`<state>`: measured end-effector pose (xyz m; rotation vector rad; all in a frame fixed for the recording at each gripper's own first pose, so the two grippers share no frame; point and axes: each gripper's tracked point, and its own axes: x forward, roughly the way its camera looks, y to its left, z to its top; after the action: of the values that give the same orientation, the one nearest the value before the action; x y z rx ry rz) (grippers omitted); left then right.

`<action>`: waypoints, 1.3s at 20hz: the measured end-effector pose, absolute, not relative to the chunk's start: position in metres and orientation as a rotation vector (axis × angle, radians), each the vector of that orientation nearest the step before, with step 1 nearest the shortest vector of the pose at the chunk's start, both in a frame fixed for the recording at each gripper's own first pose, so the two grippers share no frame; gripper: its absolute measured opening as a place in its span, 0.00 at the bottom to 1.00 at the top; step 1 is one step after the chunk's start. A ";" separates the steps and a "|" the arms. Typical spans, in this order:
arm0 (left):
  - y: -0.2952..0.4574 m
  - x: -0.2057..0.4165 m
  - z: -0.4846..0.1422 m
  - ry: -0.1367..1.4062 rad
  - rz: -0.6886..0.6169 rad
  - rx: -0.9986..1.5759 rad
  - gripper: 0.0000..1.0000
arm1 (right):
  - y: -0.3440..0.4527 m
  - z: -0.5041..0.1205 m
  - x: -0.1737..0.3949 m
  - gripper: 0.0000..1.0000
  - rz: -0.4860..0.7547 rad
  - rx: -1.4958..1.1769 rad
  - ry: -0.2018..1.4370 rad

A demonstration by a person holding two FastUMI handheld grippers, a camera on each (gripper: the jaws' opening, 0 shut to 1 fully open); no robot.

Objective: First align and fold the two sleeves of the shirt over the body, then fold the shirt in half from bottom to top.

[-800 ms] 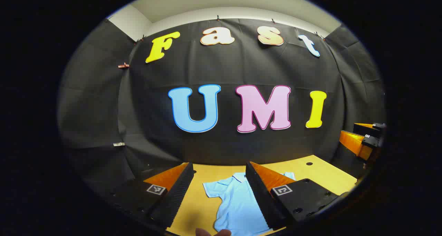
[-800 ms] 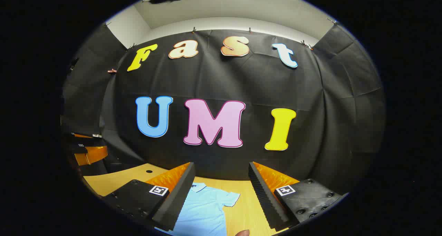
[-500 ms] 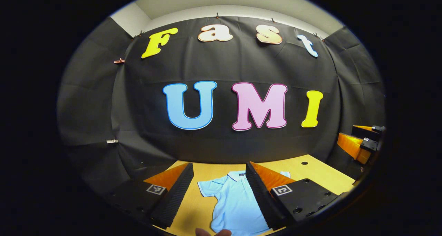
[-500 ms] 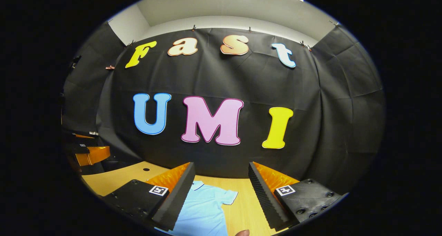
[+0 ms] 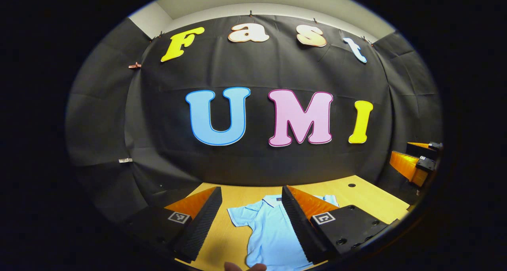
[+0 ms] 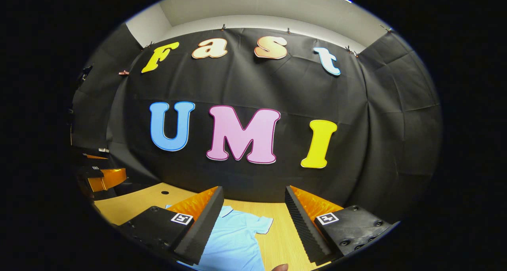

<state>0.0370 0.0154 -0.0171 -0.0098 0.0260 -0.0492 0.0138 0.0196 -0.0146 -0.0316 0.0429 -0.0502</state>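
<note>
A light blue short-sleeved shirt lies flat on the wooden table, collar toward the back wall and both sleeves spread out. My left gripper hovers open above the shirt's left half, holding nothing. In the right gripper view the same shirt shows its right sleeve between the fingers of my right gripper, which is open and high above the cloth. The right gripper also appears at the far right of the left gripper view, and the left gripper at the far left of the right gripper view.
The table has a small round hole near its back right corner, also seen as a hole in the right gripper view. Black cloth walls close the booth behind and at both sides. A fingertip of the person peeks in at the bottom edge.
Both cameras tilted slightly, so the wall shifted up a little in each view. The shirt lies where it was; both grippers stayed open.
</note>
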 end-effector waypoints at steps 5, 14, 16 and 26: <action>0.011 0.040 -0.019 0.030 -0.065 0.007 0.96 | 0.019 -0.022 0.022 0.97 -0.049 -0.037 0.061; 0.003 0.043 -0.020 0.037 -0.070 0.013 0.96 | -0.005 -0.128 0.120 0.97 -0.047 0.040 0.326; 0.005 0.045 -0.023 0.046 -0.054 0.019 0.96 | -0.018 -0.181 0.148 0.97 -0.059 0.063 0.469; 0.020 0.029 -0.043 0.133 0.058 0.040 0.96 | -0.050 -0.391 0.228 0.98 -0.163 0.222 0.920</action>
<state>0.0286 0.0199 -0.0426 0.0401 0.1327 0.0577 0.2285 -0.0503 -0.3912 0.2223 0.9201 -0.1628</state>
